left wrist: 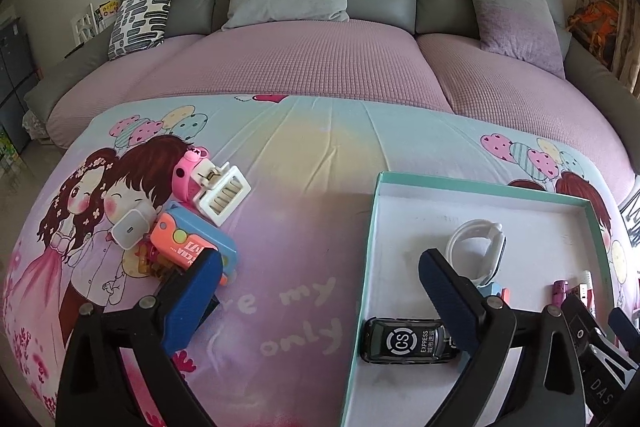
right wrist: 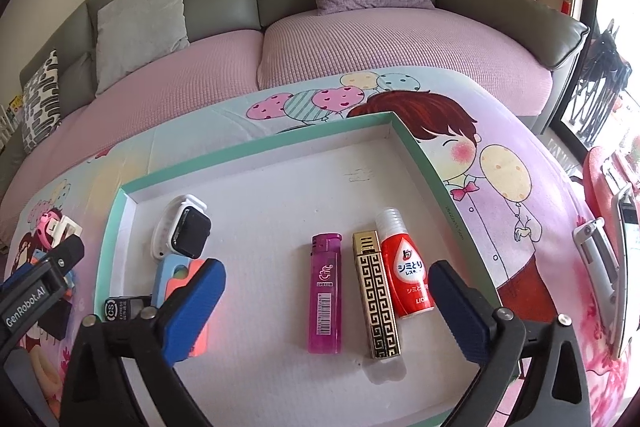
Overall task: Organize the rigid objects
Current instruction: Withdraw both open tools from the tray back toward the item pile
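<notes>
Red bottle [right wrist: 408, 277] reads LION; car [left wrist: 408, 345] "EXPRESS".

lighters [right wrist: 325, 293] in tray [right wrist: 256, 143], pile [left wrist: 192, 223] left

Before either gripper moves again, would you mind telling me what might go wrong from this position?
1. The pile left on the bedsheet is tight: the white charger touches the orange and blue case, so grabbing one may drag its neighbours.
2. The left gripper hangs across the box rim; lowering it might knock the rim or the black toy car.
3. In the box, the gold lighter touches the red bottle, which may roll.
</notes>
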The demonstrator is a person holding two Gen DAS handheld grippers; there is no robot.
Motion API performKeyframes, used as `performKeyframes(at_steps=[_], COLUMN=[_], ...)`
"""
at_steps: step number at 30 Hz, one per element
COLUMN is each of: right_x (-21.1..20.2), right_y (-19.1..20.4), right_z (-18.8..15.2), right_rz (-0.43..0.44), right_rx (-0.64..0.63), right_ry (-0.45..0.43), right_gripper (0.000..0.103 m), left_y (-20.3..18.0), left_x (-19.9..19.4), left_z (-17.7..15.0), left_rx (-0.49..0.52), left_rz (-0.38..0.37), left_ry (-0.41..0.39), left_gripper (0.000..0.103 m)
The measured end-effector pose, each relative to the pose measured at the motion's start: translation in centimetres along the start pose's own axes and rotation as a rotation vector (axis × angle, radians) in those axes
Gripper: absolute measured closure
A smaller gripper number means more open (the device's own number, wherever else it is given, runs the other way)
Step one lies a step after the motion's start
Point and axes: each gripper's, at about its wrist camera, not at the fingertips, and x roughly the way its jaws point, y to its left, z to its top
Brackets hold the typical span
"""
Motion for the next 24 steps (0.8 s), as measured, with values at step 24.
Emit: performKeyframes(at_steps=[24], right_x=[-1.5], right_y=[10.7], right_z=[-1.4], right_rz=[0.226], right_rx=[-0.214], right_ry=[-0.046], right_gripper=[0.000], left_y=[9.9], left_x=[-1.2], left_z=[0.1], left_rx=[-0.145], left_rz=[0.140], left_ry=[-0.007], left_gripper=[0.004])
